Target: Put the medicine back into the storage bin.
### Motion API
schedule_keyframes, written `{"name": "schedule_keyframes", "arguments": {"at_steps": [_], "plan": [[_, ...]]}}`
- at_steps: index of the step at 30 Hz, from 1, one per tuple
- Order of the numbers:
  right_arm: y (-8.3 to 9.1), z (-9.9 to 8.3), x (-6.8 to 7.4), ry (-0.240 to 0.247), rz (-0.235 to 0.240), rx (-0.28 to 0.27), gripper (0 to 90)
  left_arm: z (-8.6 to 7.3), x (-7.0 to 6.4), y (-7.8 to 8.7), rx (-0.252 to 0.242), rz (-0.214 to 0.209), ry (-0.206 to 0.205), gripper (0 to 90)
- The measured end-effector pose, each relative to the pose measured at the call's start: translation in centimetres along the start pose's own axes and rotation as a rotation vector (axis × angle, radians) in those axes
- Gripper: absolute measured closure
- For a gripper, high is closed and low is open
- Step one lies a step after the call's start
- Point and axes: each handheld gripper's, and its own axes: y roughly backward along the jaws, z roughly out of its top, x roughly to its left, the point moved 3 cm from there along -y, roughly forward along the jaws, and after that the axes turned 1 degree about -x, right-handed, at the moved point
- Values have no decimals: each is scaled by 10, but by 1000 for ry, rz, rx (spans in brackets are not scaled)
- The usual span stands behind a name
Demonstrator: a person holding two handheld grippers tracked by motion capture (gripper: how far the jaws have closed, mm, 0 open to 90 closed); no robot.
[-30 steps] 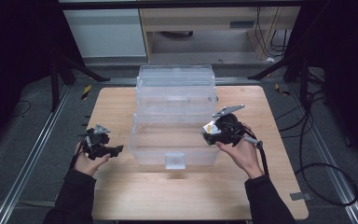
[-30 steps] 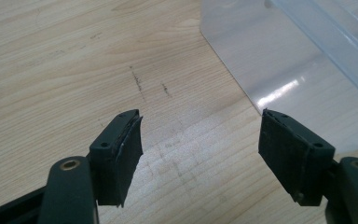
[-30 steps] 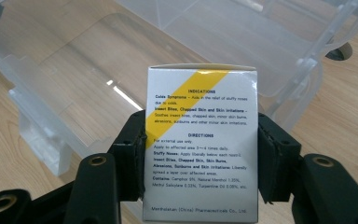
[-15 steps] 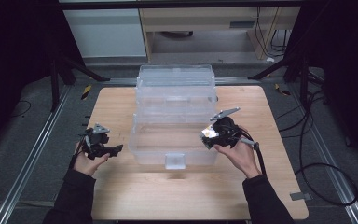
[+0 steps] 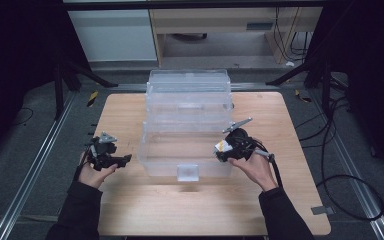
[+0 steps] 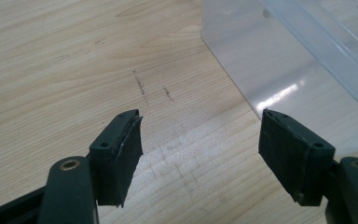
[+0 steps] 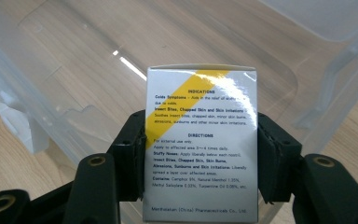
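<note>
Near edge of the tabletop [image 5: 190, 210]: two forearms in dark sleeves come in from below. Left tongs [image 5: 121, 161] sit over bare wood just left of the clear plastic bin [image 5: 187, 150], jaws well apart with nothing between them; in the left gripper view [image 6: 200, 144] the bin's near corner lies just beyond them. Right tongs [image 5: 220, 150] are at the bin's near right rim, clamped on a small white box with a yellow stripe [image 7: 200, 140], held upright over the bin's open inside. Printed directions face the right gripper's camera. Farther back, more clear bins [image 5: 189, 92] stand stacked against the first one.
</note>
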Motion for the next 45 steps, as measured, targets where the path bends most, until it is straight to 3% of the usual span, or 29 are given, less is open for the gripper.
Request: {"name": "schedule_keyframes", "arguments": {"at_steps": [9,23,30,38,45], "plan": [[-8,-3,1,17,-8,41,443,1,-1,1,-7,-1,-4,292],[-4,-2,0,14,-9,22,445,5,0,8,-32,-2,-3,294],[11,1,-4,-19,-6,-67,408,10,-1,16,-63,-6,-3,299],[38,-1,-14,-52,-35,-177,350,19,-6,32,-125,-27,-19,308],[51,-9,-27,-80,-73,-206,307,29,-20,42,-156,-53,-61,322]]}}
